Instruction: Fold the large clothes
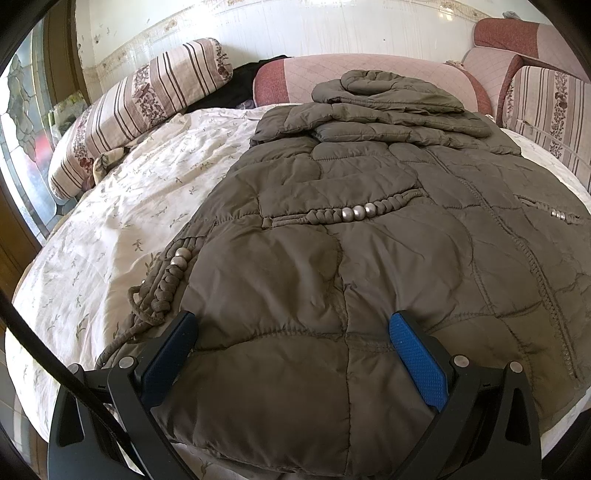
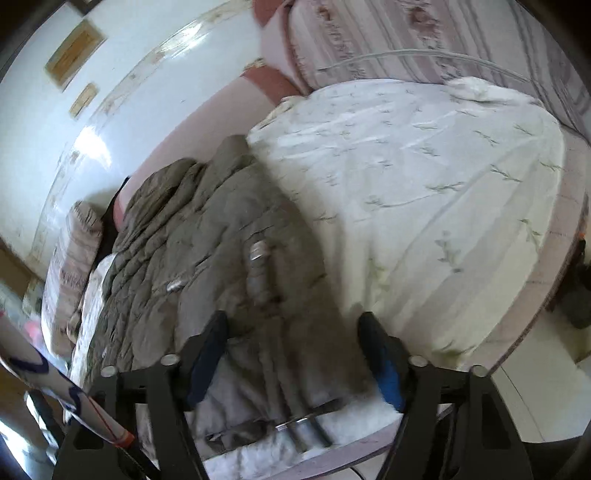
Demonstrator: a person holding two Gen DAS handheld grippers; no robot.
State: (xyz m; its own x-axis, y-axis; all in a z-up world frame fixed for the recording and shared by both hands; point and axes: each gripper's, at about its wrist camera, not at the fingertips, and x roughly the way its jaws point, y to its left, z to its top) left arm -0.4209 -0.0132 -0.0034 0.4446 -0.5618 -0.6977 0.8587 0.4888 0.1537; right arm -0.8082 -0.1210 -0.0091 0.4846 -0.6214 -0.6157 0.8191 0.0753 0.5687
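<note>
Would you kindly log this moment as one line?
stage: hem grasp | left gripper: jaws open astride coat hem | right gripper: jaws open over hem | bedsheet

Each handheld gripper has a black angular frame with round silver screw heads at the finger joints. The left gripper (image 1: 293, 326) carries textured blue pads and a black cable (image 1: 44, 354); the right gripper (image 2: 293, 328) shows blue pads too

Cream leaf-print bedsheet (image 1: 122, 206), striped floral bolster (image 1: 140, 107) at far left, pink quilted cushion (image 1: 369, 74) behind, white wall (image 1: 295, 29) w/ patterned border.
</note>
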